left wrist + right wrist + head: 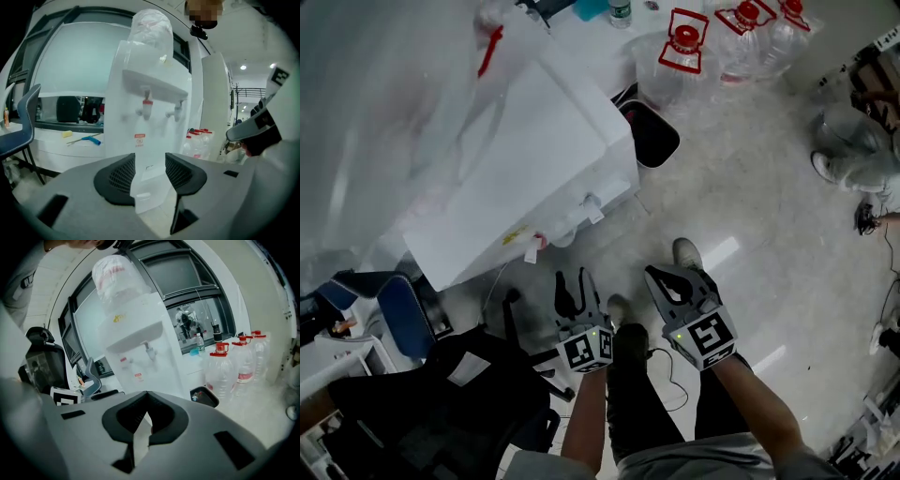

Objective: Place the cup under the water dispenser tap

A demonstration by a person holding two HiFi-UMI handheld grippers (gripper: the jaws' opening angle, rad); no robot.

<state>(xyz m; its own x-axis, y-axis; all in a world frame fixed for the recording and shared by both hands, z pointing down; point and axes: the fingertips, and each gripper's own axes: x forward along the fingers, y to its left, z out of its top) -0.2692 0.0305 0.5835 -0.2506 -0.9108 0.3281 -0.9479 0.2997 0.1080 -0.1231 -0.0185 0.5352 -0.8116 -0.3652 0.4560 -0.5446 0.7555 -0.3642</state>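
The white water dispenser stands ahead with a clear bottle on top. Its taps jut from the front, a red-topped tap beside a white one. No cup shows in any view. My left gripper is low in the head view, open, and its jaws stand apart with nothing between them, pointed at the dispenser. My right gripper is beside it, shut and empty, its tips meeting below the dispenser.
Several clear water jugs with red caps stand on the floor to the right of the dispenser, next to a black bin. A blue chair and a black bag are at the left. A person's shoe is at the far right.
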